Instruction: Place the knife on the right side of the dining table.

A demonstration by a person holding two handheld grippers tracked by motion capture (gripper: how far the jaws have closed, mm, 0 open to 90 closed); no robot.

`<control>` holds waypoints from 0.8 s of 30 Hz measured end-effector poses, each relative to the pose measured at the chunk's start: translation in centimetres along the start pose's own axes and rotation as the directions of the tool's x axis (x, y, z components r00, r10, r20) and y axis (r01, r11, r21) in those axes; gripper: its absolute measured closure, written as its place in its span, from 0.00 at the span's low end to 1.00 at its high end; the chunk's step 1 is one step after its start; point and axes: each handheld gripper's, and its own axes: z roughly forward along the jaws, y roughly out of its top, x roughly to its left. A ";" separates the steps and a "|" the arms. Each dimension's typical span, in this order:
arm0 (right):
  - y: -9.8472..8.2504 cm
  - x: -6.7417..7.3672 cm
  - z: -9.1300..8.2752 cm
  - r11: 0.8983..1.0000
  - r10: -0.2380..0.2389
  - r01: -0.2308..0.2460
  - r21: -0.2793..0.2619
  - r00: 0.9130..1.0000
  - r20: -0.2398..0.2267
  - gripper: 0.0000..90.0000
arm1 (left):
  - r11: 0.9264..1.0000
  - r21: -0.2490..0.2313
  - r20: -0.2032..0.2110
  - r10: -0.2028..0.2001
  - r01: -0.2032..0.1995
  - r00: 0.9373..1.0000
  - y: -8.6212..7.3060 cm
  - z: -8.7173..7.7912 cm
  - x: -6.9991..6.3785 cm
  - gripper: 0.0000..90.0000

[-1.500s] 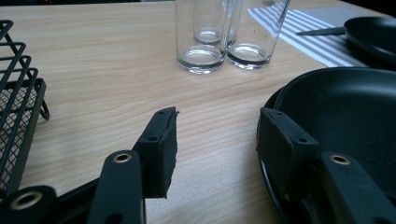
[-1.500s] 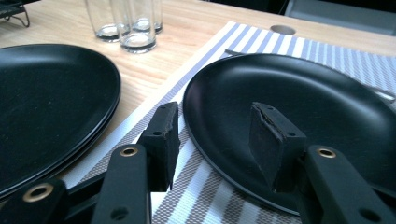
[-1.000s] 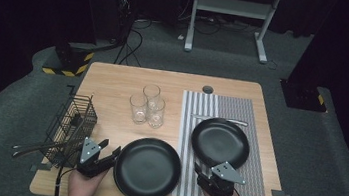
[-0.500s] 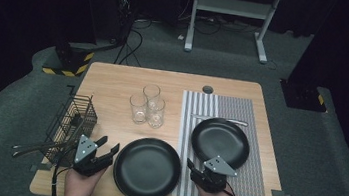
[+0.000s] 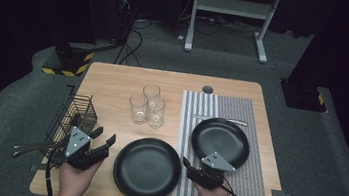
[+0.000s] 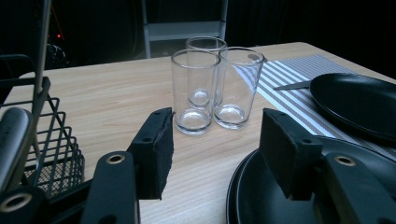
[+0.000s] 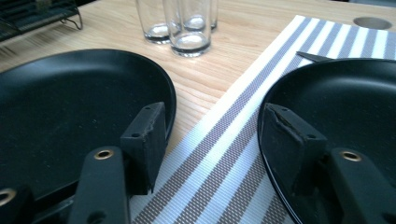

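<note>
Two black plates lie near the table's front: one [image 5: 147,169] on bare wood, the other [image 5: 221,141] on a striped placemat [image 5: 256,176]. My left gripper [image 5: 103,137] hovers open left of the first plate [image 6: 252,196], with nothing between its fingers, facing three empty glasses [image 6: 210,88]. My right gripper [image 5: 192,163] sits low over the placemat [image 7: 224,154] in the gap between the plates. Its jaws have just been opening and hold nothing. One jaw is by the left plate's rim [image 7: 70,102], the other by the right plate's rim [image 7: 355,102].
A black wire basket [image 5: 72,115] holding cutlery stands at the table's left edge, close to my left gripper. The three glasses [image 5: 147,106] stand together mid-table. A metal utensil [image 5: 220,119] lies on the placemat behind the right plate. A round hole [image 5: 208,89] sits near the far edge.
My left gripper has lifted a little beside the basket. My right gripper has slid left from the right plate's near rim into the gap between the plates.
</note>
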 end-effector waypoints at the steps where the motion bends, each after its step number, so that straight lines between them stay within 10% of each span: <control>1: 0.0 0.0 0.0 1.000 0.000 0.000 -0.004 1.000 -0.007 0.42 | 1.000 -0.001 -0.002 0.001 -0.001 1.000 0.1 0.0 0.0 0.50; 24: 0.0 -0.2 0.1 1.000 0.026 -0.026 0.012 1.000 -0.012 0.22 | 0.999 -0.038 -0.074 0.003 -0.006 0.997 3.9 -1.3 2.1 0.49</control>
